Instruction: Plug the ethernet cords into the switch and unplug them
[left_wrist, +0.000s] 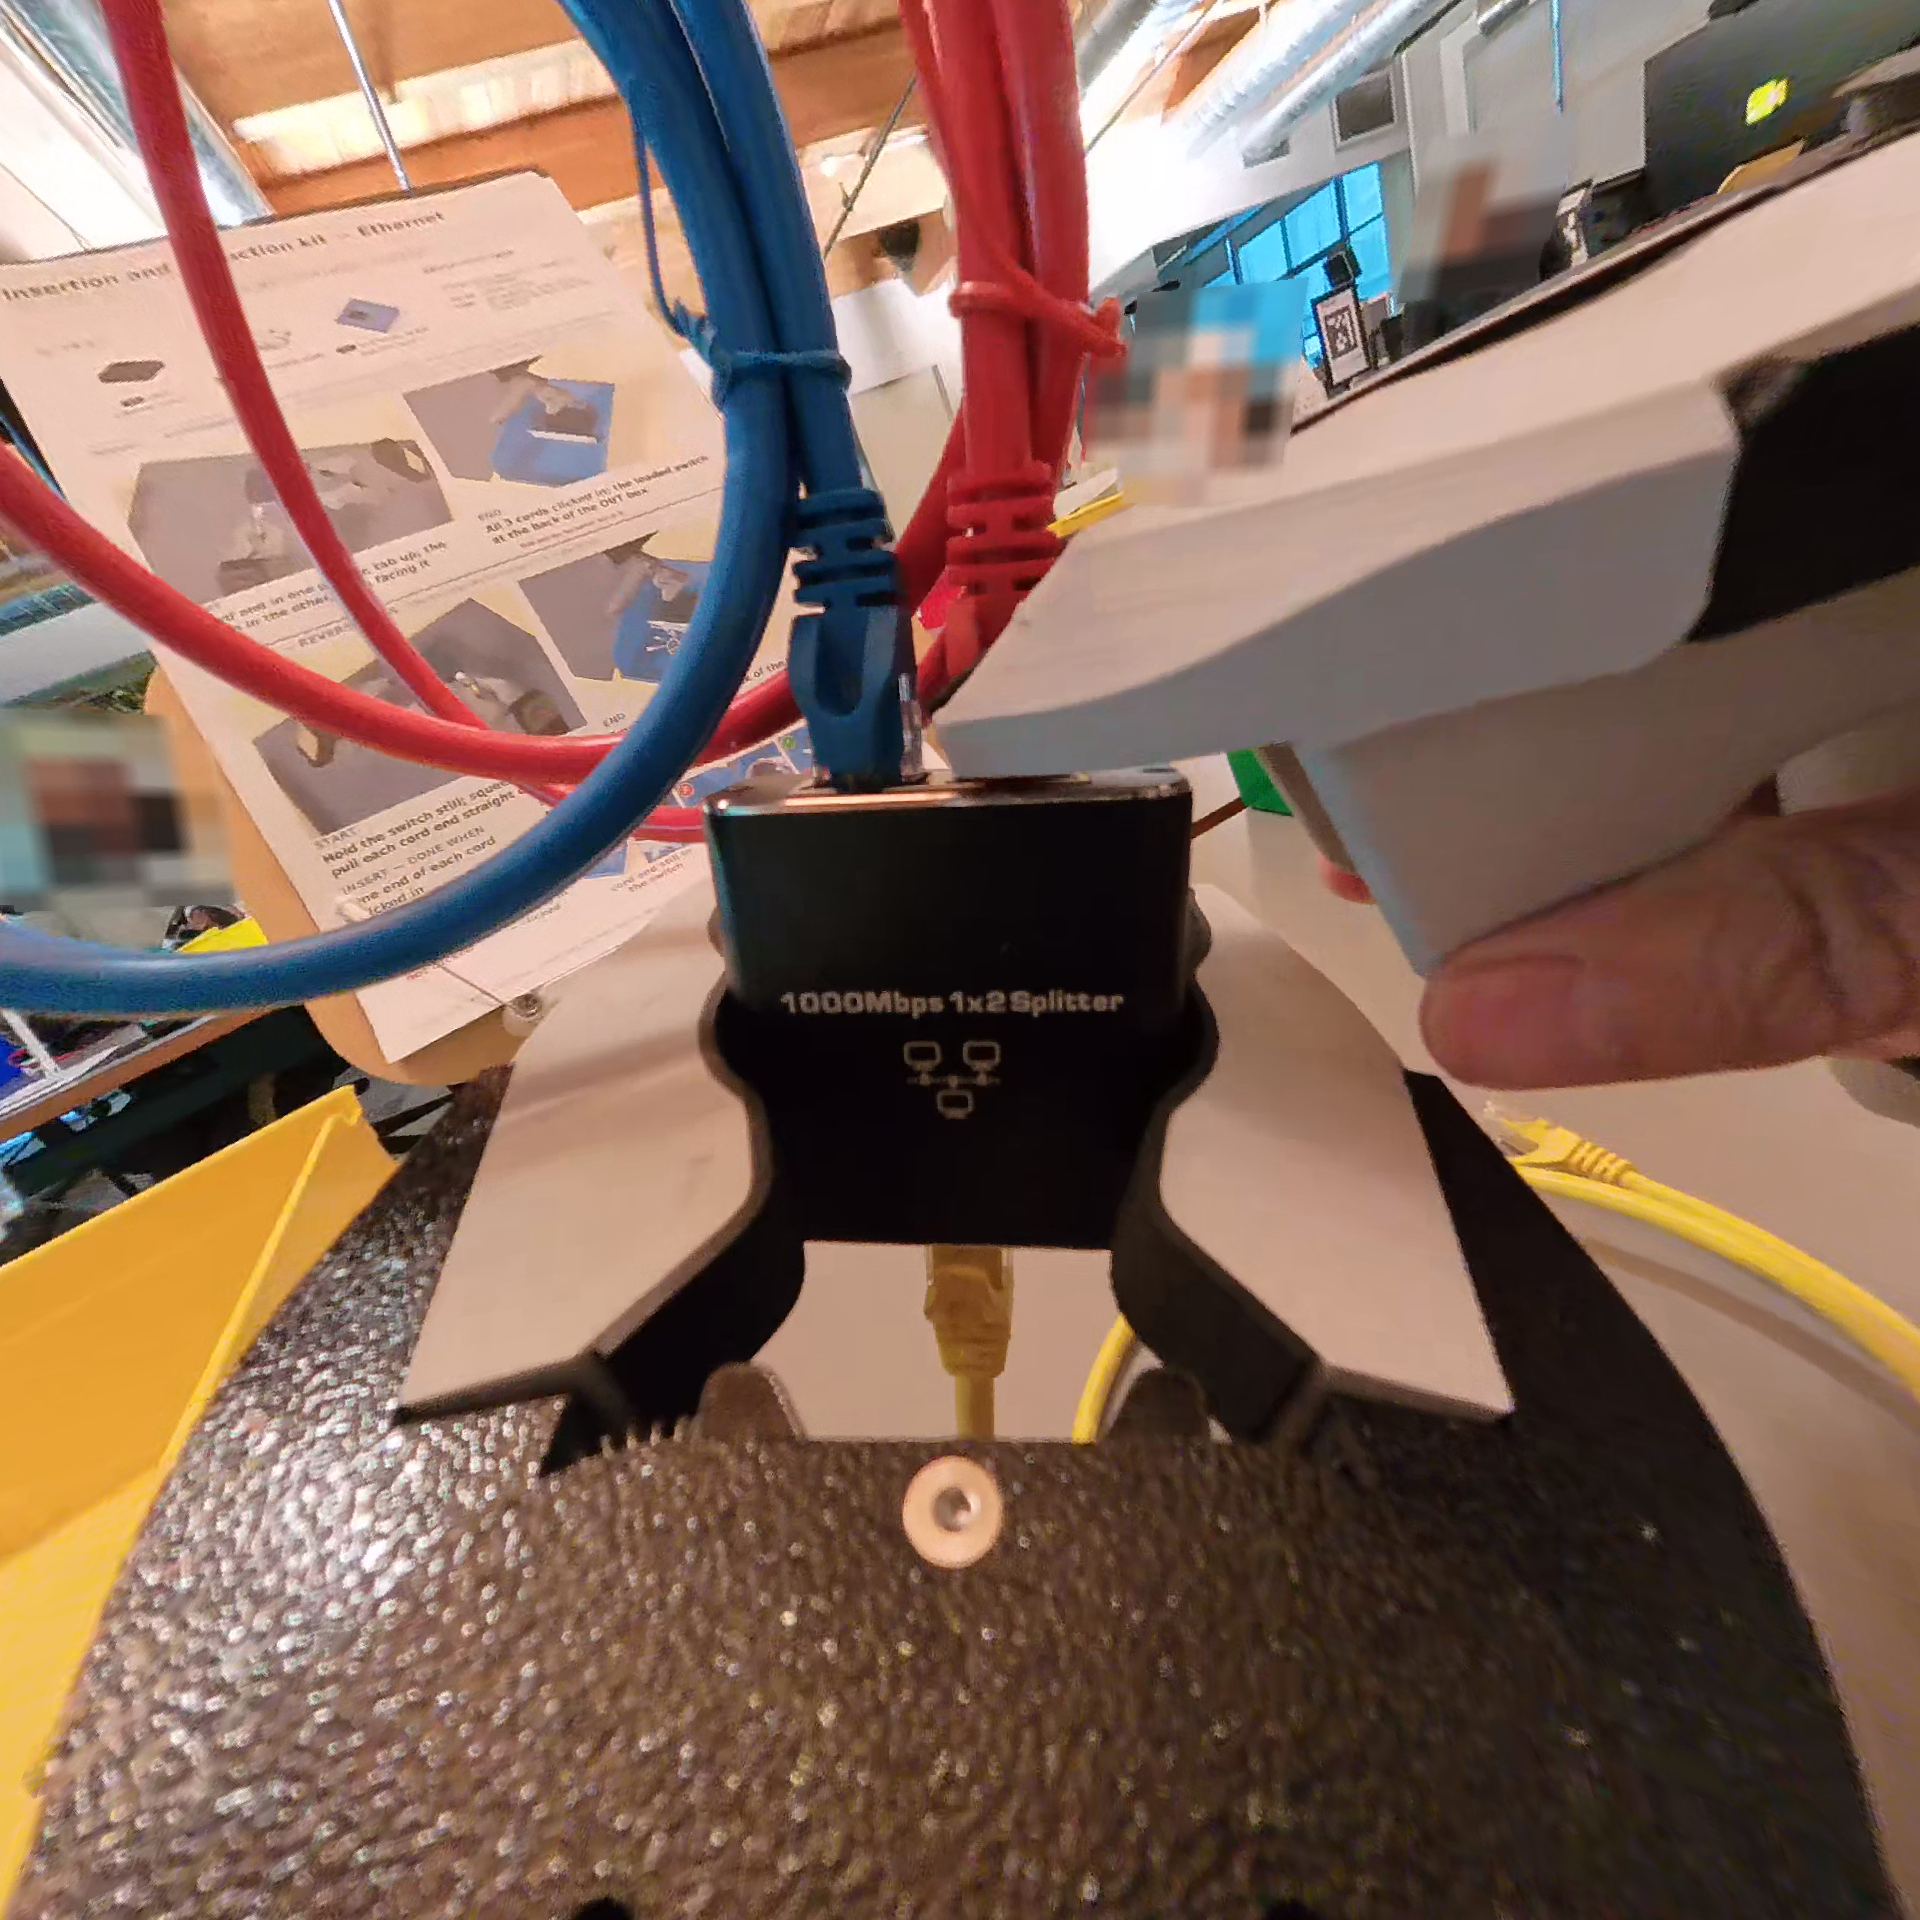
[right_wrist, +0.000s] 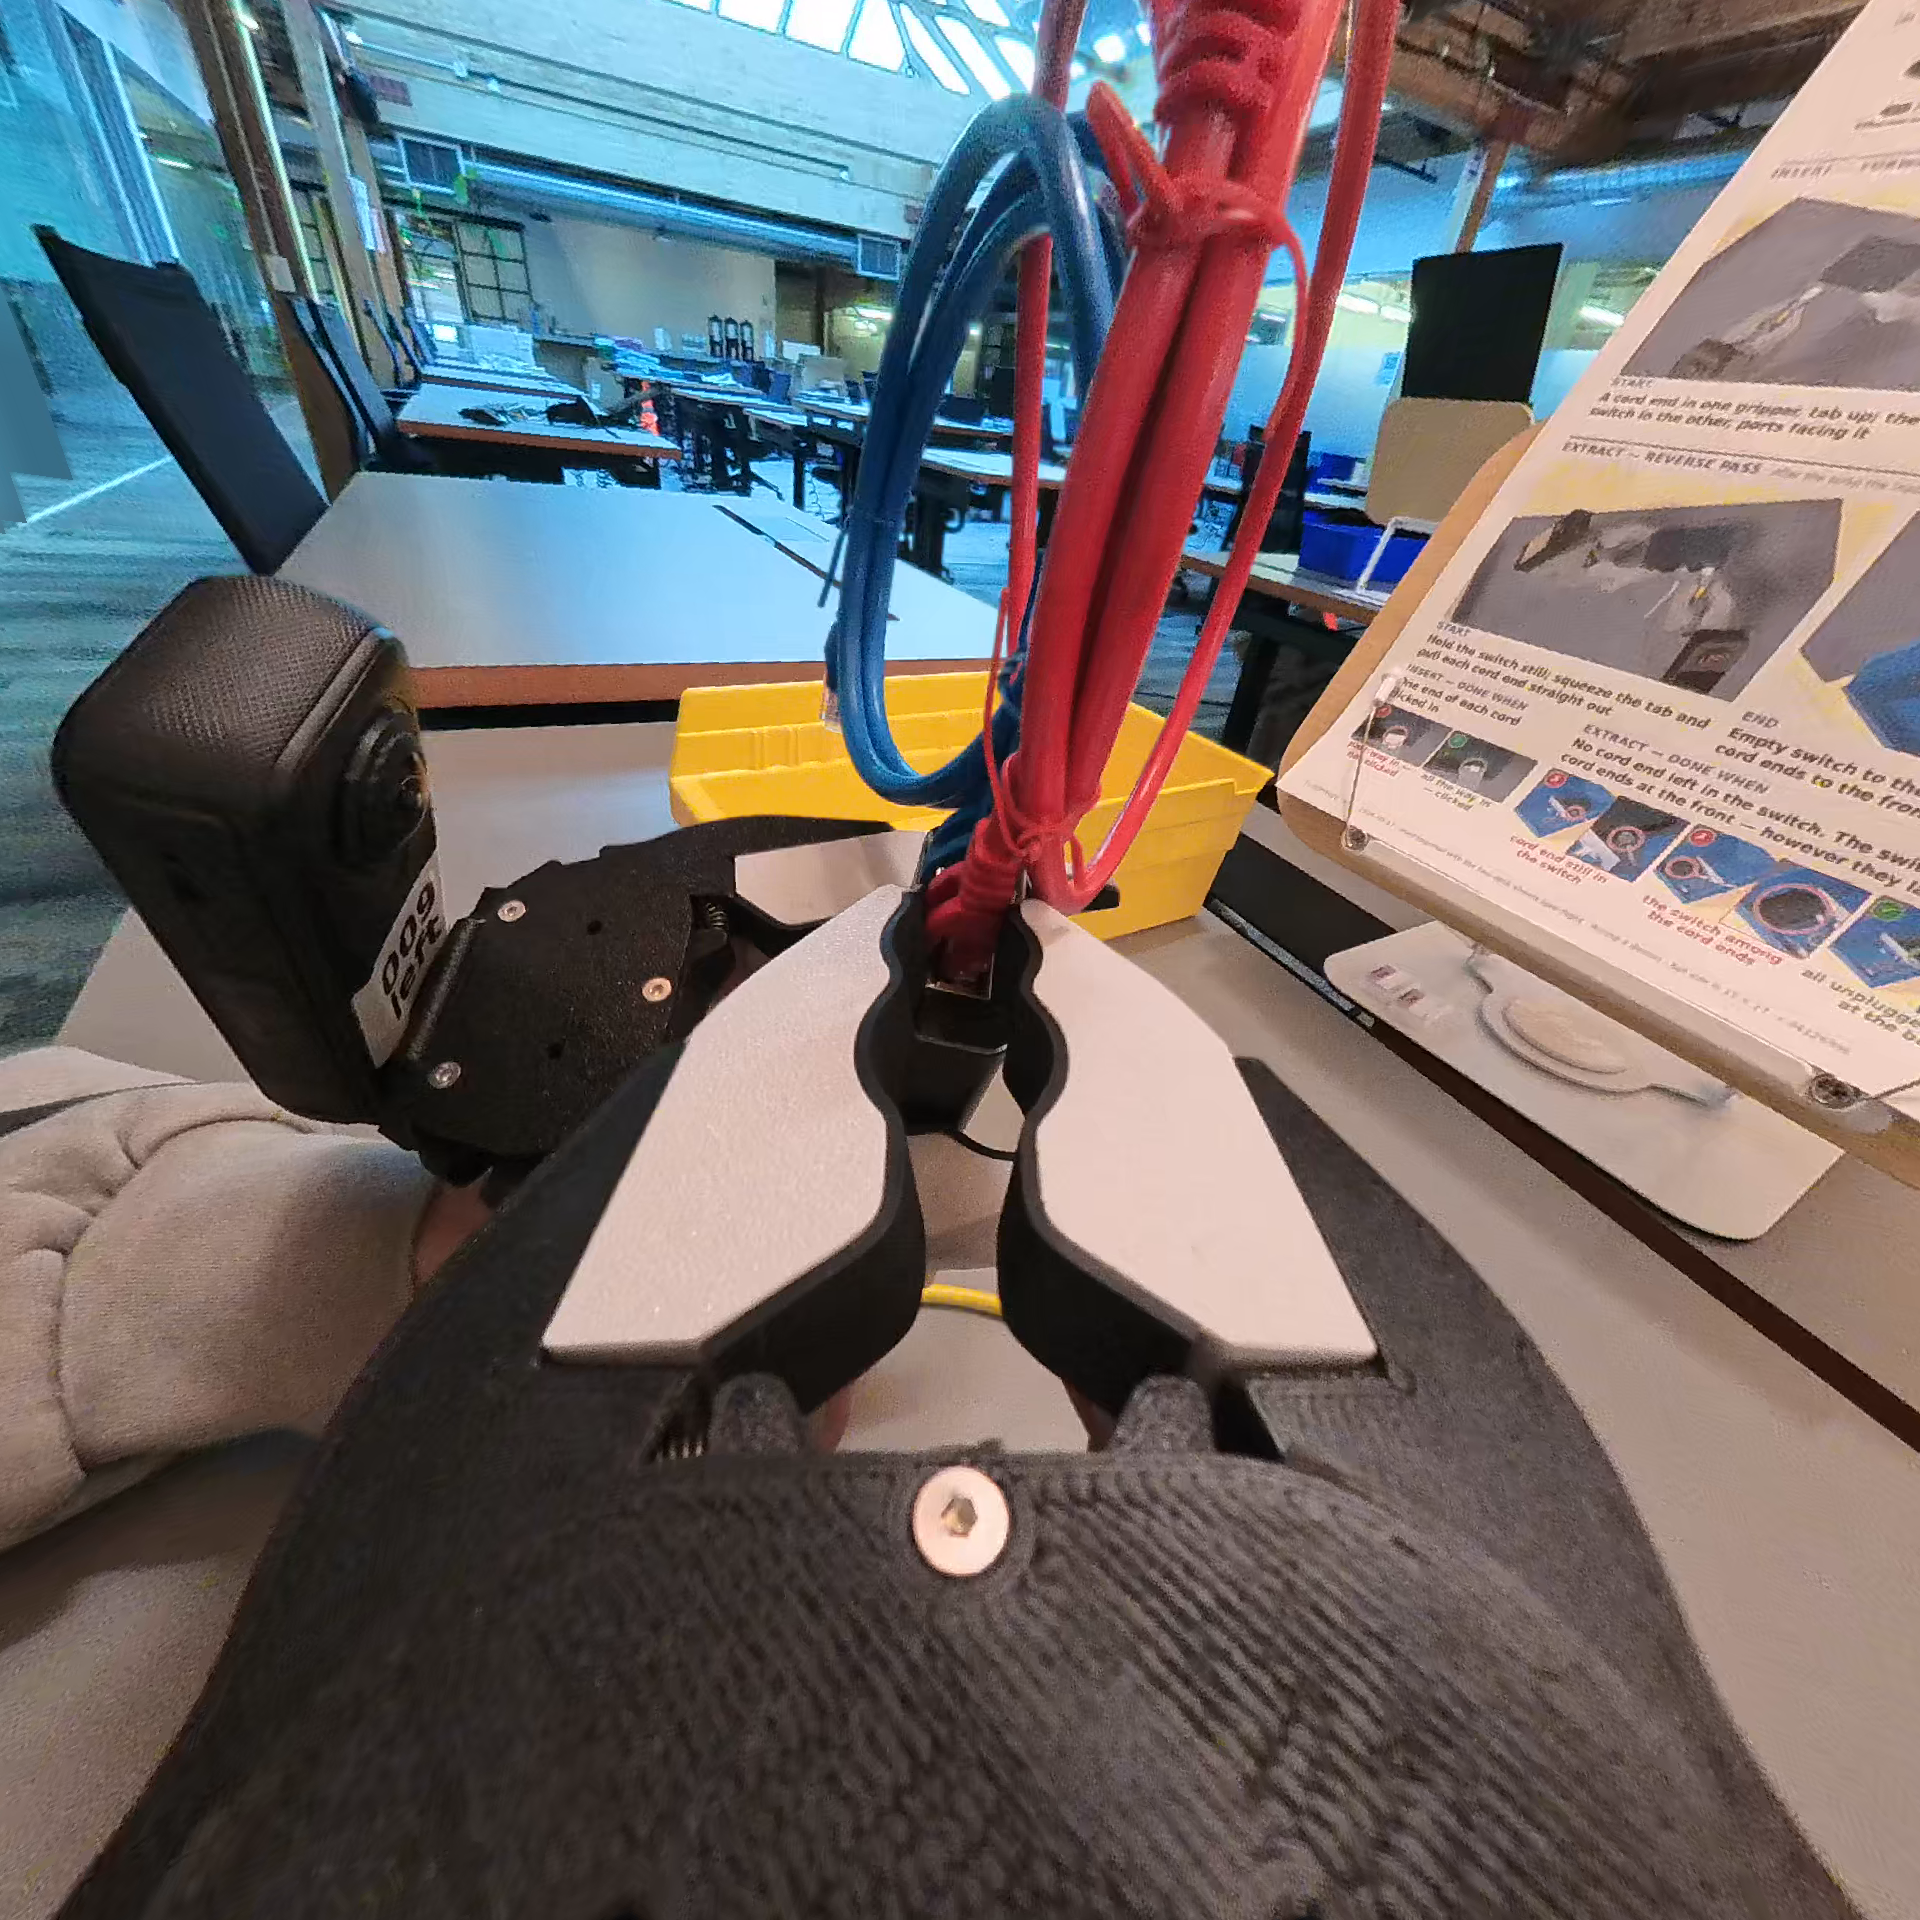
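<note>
Between the fingers of the left gripper (left_wrist: 951, 1049), a small black switch (left_wrist: 948, 997) is clamped by its sides, standing upright with its two-port face pointing up and away from the camera. A blue cord (left_wrist: 847, 644) is seated in the left-hand port on that top face, its plug running straight up out of the switch. A yellow cord (left_wrist: 966, 1340) is plugged into the single port on the bottom face and trails off over the table to the right. The right gripper (right_wrist: 961, 961) comes in from the right side and is closed on the plug of the red cord (right_wrist: 971, 904) at the second top port, just beside the blue plug. The red plug's long axis lines up with the port, so any push or pull would likely run straight along the switch's length; whether the plug is fully seated cannot be told. The loose coils of both blue and red cords hang upward from the plugs, each tied with a twist. Behind the grippers sits a yellow bin (right_wrist: 1174, 821); nothing can be seen inside it. An instruction sheet (right_wrist: 1704, 582) stands on a stand to the right.
</note>
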